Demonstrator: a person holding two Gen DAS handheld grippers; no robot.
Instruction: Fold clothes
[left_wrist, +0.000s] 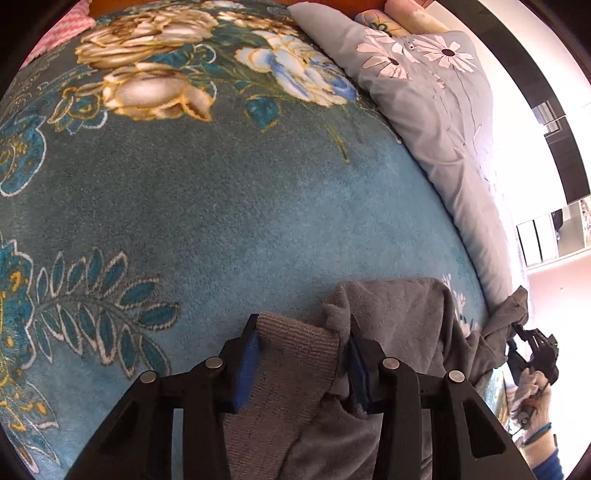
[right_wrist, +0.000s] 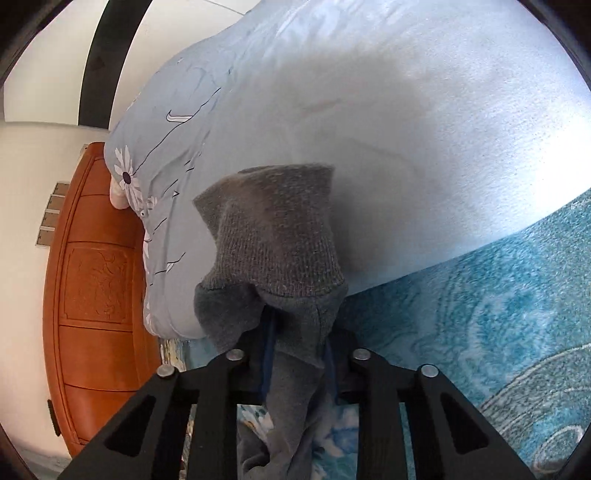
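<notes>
A grey knit garment (left_wrist: 399, 314) lies bunched on the teal floral blanket (left_wrist: 221, 203) at the bed's near right. One ribbed cuff (left_wrist: 295, 354) fills the gap between the blue pads of my left gripper (left_wrist: 301, 347), which is shut on it. In the right wrist view, another ribbed cuff (right_wrist: 273, 229) sticks up past my right gripper (right_wrist: 299, 347), whose jaws are pinched on the grey cloth below the ribbing. The left wrist view also catches the right gripper (left_wrist: 532, 350) at the far right edge, held by a gloved hand (left_wrist: 535, 398), with grey fabric trailing to it.
A pale grey-blue quilt (left_wrist: 424, 92) with daisy prints is heaped along the bed's right side, and this quilt (right_wrist: 406, 110) fills most of the right wrist view. An orange wooden headboard (right_wrist: 96, 277) stands at the left there. A pink pillow (left_wrist: 62, 29) lies at the far corner.
</notes>
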